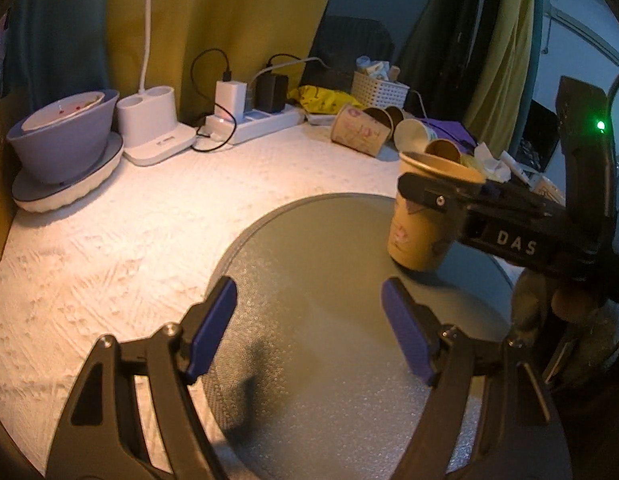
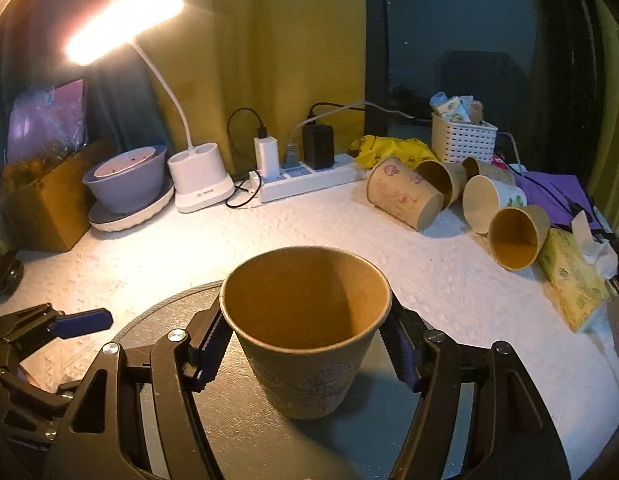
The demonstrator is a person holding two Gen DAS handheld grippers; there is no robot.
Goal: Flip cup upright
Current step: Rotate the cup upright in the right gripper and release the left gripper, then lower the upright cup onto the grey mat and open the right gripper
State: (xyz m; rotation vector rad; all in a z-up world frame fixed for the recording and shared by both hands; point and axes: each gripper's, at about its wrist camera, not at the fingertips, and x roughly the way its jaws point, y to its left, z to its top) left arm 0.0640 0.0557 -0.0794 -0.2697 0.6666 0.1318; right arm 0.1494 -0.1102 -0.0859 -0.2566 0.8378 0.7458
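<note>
A brown paper cup (image 2: 305, 332) with a printed drawing stands upright, mouth up, on a round grey mat (image 2: 157, 320). My right gripper (image 2: 305, 348) is shut on the cup, its blue pads against both sides just below the rim. In the left wrist view the cup (image 1: 423, 224) stands at the mat's far right, with the right gripper's black fingers (image 1: 433, 196) around it. My left gripper (image 1: 309, 328) is open and empty over the mat (image 1: 309, 280), to the left of the cup. It shows in the right wrist view (image 2: 81, 322) at the left edge.
Several paper cups (image 2: 405, 196) lie on their sides at the back right, next to a white basket (image 2: 461, 144) and a tissue pack (image 2: 569, 280). A power strip (image 2: 305, 182), a lit desk lamp (image 2: 197, 184) and a purple bowl (image 2: 127, 184) stand along the back. A cardboard box (image 2: 45, 208) is at the left.
</note>
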